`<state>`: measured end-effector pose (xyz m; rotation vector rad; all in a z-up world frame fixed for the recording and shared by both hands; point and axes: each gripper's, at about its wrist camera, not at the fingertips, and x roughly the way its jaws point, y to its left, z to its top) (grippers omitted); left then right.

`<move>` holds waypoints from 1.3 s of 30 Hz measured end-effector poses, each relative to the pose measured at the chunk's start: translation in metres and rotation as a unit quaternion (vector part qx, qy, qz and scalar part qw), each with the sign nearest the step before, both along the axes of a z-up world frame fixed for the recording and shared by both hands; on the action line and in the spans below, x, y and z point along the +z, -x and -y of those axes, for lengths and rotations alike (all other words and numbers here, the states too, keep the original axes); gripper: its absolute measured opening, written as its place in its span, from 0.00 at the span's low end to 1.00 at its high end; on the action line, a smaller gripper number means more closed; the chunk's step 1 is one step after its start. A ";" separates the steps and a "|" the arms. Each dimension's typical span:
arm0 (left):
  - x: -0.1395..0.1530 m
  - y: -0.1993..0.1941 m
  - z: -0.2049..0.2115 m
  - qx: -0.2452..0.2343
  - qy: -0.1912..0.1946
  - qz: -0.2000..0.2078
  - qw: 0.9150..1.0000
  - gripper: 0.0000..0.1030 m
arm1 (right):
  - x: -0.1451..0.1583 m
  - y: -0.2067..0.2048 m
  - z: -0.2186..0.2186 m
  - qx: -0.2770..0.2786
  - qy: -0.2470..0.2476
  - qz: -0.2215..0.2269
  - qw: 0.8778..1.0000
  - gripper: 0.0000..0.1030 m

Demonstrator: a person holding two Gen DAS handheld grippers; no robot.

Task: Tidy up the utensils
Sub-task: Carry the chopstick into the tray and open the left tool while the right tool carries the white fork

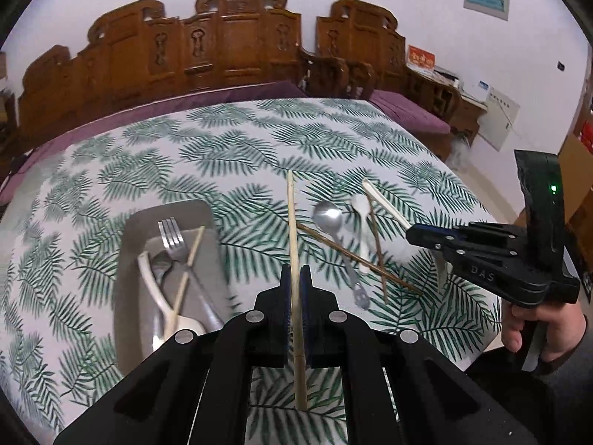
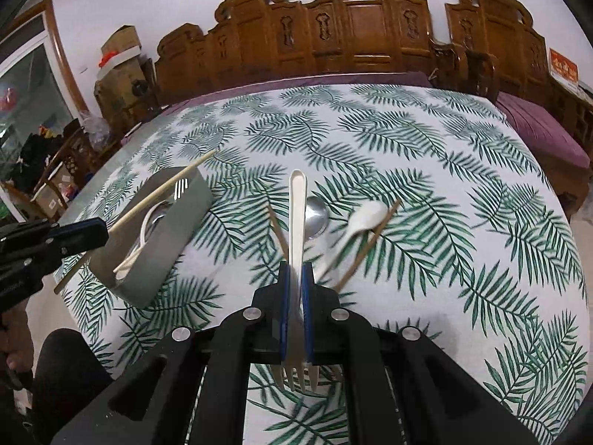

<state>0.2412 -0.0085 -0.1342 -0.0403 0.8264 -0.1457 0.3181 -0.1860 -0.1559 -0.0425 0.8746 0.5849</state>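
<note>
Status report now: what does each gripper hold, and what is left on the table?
Left gripper shut on light chopstick. Right gripper shut on white fork. Gray tray part filled. Metal spoon, white spoon, dark chopsticks remain loose.

A counter (image 1: 237, 137) covered by a white tablecloth (image 2: 426, 170) printed with green palm fronds fills the middle of both views. Behind it runs a carved wooden bench back (image 1: 222, 44) in warm brown, with purple seat cushions (image 1: 411, 113) along its base. The wall (image 1: 426, 11) behind is pale and carries a framed blue sign (image 1: 486, 1). A red and gold card (image 1: 420, 57) leans near papers on the right. At far left in the right wrist view, cardboard boxes (image 2: 120, 55) stand stacked beside a glass door (image 2: 33, 89).
</note>
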 end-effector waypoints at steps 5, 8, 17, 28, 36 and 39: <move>0.006 0.006 -0.022 0.017 0.001 0.009 1.000 0.04 | 0.013 0.004 -0.013 0.005 -0.004 0.006 1.000 0.08; 0.006 0.007 -0.035 0.028 -0.004 0.012 1.000 0.04 | 0.020 0.009 -0.026 0.015 0.000 0.012 1.000 0.08; -0.013 0.000 -0.075 0.067 0.000 -0.001 0.998 0.04 | 0.023 0.014 -0.057 0.038 0.004 0.013 0.999 0.08; -0.047 -0.015 -0.112 0.109 0.001 -0.027 0.994 0.04 | 0.019 0.019 -0.085 0.058 0.012 0.007 0.998 0.08; -0.061 -0.025 -0.123 0.117 0.000 -0.042 0.992 0.04 | 0.017 0.020 -0.100 0.069 0.014 0.001 0.998 0.08; -0.064 -0.026 -0.123 0.115 0.000 -0.047 0.992 0.04 | 0.018 0.022 -0.106 0.072 0.015 0.002 0.997 0.08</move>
